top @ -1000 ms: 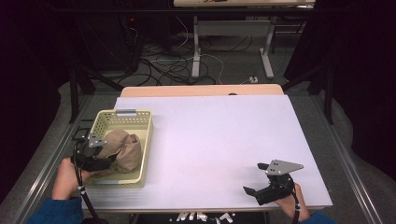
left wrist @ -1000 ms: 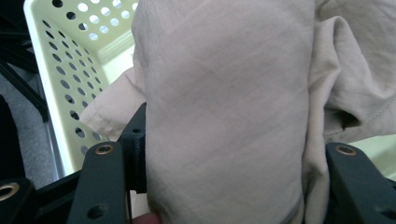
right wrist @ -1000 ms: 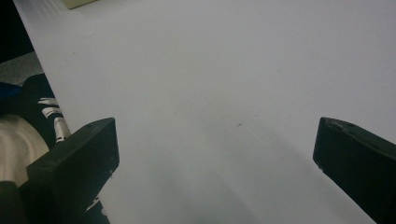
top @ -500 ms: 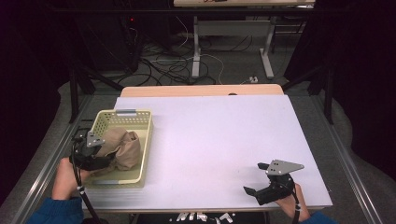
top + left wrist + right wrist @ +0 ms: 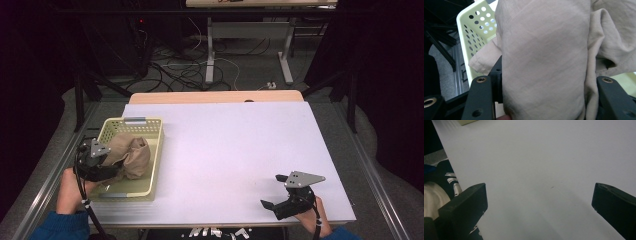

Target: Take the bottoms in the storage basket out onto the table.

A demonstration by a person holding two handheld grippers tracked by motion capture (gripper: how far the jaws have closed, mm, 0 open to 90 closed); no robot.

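Left hand-held gripper (image 5: 107,167): at the near left edge of the tabletop, reaching into the basket from its left side; its jaws are pinching a thick fold of the beige cloth, one jaw on each side of the bundle in the left gripper view (image 5: 541,100).
Left hand (image 5: 70,185): wrapped around the gripper body, a blue sleeve at the bottom edge of the high view.
Beige cloth (image 5: 131,156): a crumpled bundle sitting in the middle of the basket, touching the left gripper; up close (image 5: 544,57) it shows soft creases and a stitched hem at the right.
Basket (image 5: 150,150): pale yellow plastic with perforated walls, on the left part of the tabletop, long side running away from the person; its holed wall shows behind the cloth (image 5: 474,27).
Right hand-held gripper (image 5: 282,200): low over the near right corner of the tabletop, well apart from the basket; its jaws are spread wide with nothing between them, bare surface showing in the gap (image 5: 539,202).
Right hand (image 5: 312,220): holds the gripper from below at the tabletop's near edge.
Tabletop (image 5: 240,150): white sheet over a wooden top whose far edge shows as a tan strip.
Floor beyond: grey, with cables and desk legs, dim surroundings.
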